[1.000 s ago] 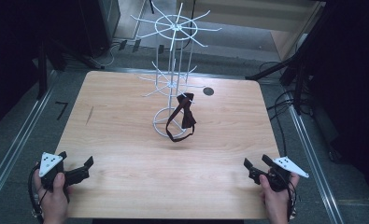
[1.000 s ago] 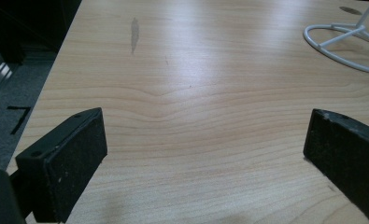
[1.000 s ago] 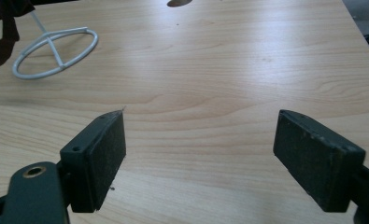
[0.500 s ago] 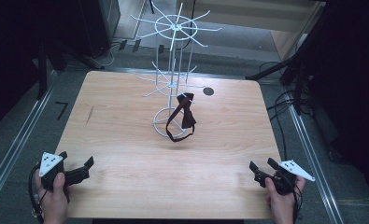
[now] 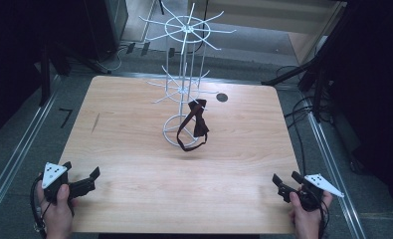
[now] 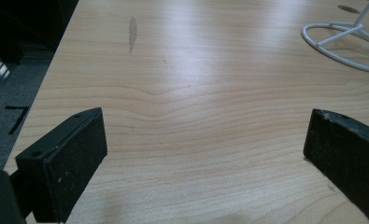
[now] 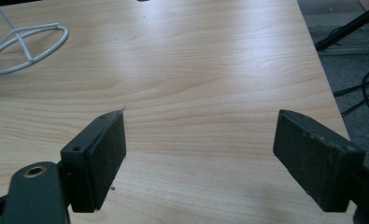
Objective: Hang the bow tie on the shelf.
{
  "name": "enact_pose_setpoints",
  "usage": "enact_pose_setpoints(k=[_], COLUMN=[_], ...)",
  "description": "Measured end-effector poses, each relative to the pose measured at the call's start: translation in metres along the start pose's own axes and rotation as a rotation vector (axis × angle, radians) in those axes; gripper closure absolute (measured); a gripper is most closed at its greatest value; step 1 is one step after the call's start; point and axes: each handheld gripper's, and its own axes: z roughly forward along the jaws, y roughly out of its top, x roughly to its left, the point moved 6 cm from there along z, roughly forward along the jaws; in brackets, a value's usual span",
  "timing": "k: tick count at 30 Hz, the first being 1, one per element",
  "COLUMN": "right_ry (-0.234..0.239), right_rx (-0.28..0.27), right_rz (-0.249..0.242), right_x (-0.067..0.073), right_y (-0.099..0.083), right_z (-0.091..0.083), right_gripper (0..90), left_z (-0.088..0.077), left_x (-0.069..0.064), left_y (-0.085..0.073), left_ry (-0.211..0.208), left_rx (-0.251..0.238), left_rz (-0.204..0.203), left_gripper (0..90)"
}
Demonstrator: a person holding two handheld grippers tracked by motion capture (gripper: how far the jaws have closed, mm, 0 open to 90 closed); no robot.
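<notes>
A white wire rack (image 5: pixel 185 74) with spokes at two levels stands on a ring base (image 5: pixel 170 133) at the table's middle. A dark brown bow tie (image 5: pixel 199 119) with its strap loop hangs from a lower spoke, the loop reaching down to the base. My left gripper (image 5: pixel 84 180) rests open at the table's near left corner, nothing between its jaws. My right gripper (image 5: pixel 285 185) sits open at the near right corner, also empty. The ring base (image 6: pixel 345 39) appears far right in the left gripper view and as the ring base (image 7: pixel 25 46) upper left in the right gripper view.
The light wooden table (image 5: pixel 134 164) has a dark round hole (image 5: pixel 222 97) near its back right and a faint dark streak (image 5: pixel 95 122) at the left. Cables (image 5: pixel 303 129) run along the floor on the right. Metal rails border both sides.
The right gripper has drawn back a little toward the table's near edge. The left gripper and the bow tie have stayed put.
</notes>
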Motion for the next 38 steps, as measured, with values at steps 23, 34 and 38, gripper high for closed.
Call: enact_pose_setpoints(k=[23,34,38], right_ry=[-0.052,-0.071,-0.07], right_rx=[0.007,0.036,0.033], right_rz=[0.04,-0.027,-0.022], right_x=[-0.03,-0.026,-0.026], right_y=[-0.011,-0.016,-0.016], right_z=[-0.017,-0.015,-0.016], right_gripper=[17.7,17.5,17.6], left_z=[0.0,0.0,0.0], left_x=[0.0,0.0,0.0], left_y=[0.0,0.0,0.0], left_ry=[0.001,0.0,0.003], left_rx=[0.0,0.002,0.003], left_rz=[0.003,0.003,0.002], left_gripper=[0.2,0.2,0.2])
